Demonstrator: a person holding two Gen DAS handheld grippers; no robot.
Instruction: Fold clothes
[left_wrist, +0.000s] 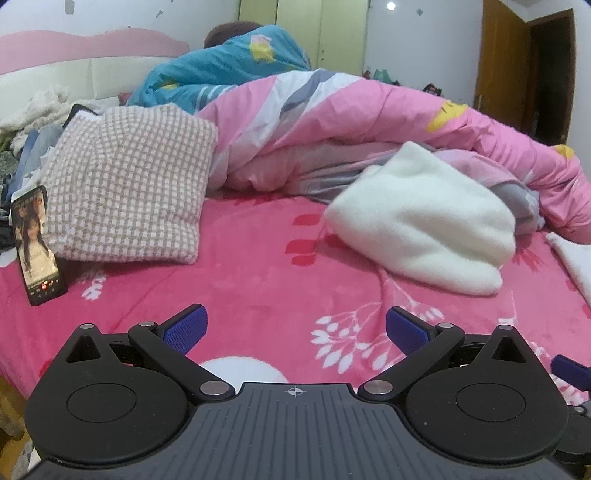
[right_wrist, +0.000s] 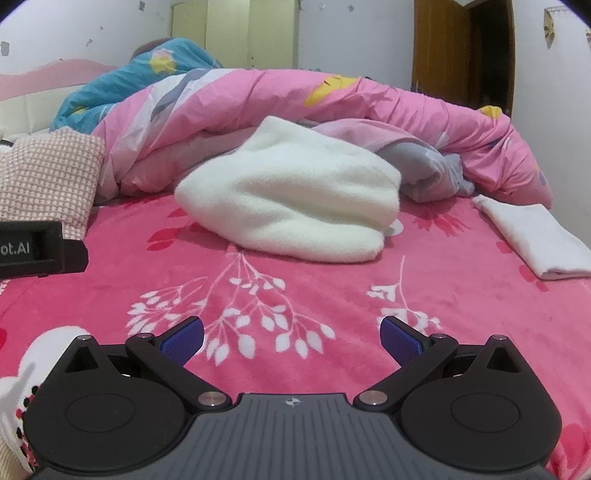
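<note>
Bedroom, pink bed (right_wrist: 332, 295): my left claw (left_wrist: 295, 328) and right claw (right_wrist: 291, 338) gape empty before a soft, light white fleece garment (right_wrist: 295, 199); I judge its near edge the hold.

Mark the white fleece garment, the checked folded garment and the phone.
white fleece garment (right_wrist: 291, 199), right wrist view, middle of its top.
checked folded garment (left_wrist: 129, 181), left wrist view, centre of its face.
phone (left_wrist: 37, 243), left wrist view, screen middle.
</note>
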